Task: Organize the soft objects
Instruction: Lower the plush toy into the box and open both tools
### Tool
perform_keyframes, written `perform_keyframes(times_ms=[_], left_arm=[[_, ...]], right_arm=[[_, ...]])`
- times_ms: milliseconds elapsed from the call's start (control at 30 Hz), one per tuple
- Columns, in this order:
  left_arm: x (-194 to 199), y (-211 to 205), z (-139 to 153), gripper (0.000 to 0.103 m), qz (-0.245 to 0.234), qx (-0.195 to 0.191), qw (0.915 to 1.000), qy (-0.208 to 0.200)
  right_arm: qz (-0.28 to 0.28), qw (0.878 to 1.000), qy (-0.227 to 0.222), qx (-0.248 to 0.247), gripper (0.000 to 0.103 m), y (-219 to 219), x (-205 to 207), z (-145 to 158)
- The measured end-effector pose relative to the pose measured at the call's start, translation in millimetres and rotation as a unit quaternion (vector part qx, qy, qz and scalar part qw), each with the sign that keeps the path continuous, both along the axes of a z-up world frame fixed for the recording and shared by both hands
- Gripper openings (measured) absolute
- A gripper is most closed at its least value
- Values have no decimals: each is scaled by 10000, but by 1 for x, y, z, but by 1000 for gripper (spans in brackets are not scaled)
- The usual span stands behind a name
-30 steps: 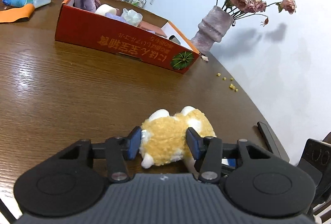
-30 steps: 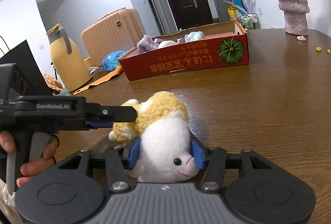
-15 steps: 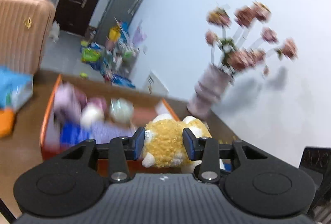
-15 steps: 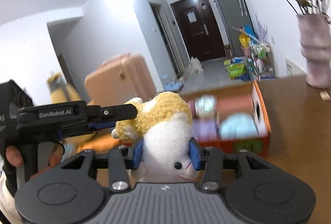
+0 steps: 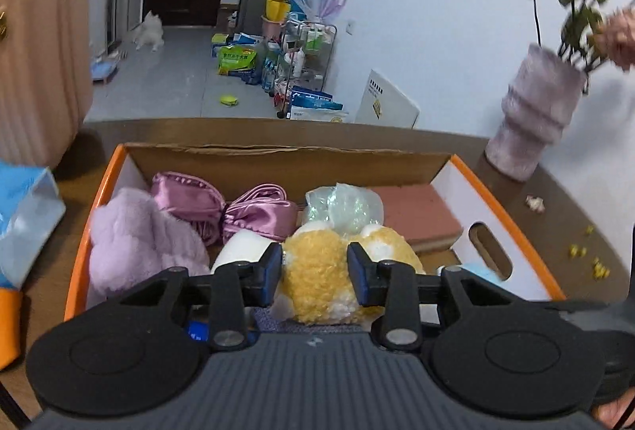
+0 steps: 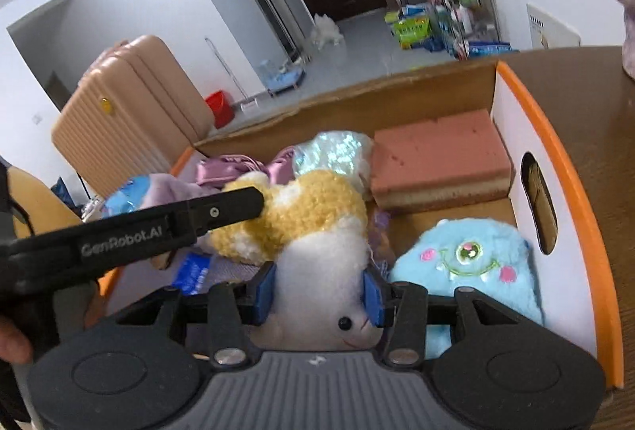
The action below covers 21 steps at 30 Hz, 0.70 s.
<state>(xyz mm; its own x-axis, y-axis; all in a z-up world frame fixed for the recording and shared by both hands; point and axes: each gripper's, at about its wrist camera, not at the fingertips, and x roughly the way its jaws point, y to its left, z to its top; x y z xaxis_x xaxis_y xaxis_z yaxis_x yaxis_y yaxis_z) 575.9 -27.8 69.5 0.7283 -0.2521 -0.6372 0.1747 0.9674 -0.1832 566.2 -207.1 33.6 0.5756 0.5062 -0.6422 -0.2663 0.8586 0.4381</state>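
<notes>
Each camera rides just behind its gripper's fingers, tilted down close over the open cardboard box point(image 5: 285, 156). Left wrist faces the far wall; right wrist angles leftward. Both share the plush toy point(image 6: 313, 215), box and doorway

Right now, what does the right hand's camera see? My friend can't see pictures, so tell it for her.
The right gripper squeezes the white face end of a yellow-and-white plush toy, held over an open cardboard box. The left gripper, closing, clamps the toy's yellow end. Inside the box lie a blue monster plush, a pink sponge and purple soft things.
</notes>
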Motion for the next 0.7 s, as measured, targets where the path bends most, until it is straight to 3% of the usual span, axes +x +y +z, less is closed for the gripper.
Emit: perform_keyframes(times_ms=[267,367,700], left_arm=[[15,-16,-13,39,-35,73,9999,101],[16,-12,-11,53,73,-80,9998,174],[-43,9,52,56,-32,129,9996,-267]], right_arm=[[-301,9989,-162,-310,47,2,-1,-5],[-272,9987,-157,-398,48,2,2,-4],[-255,9938,-739,-785,54,-16,-45,71]])
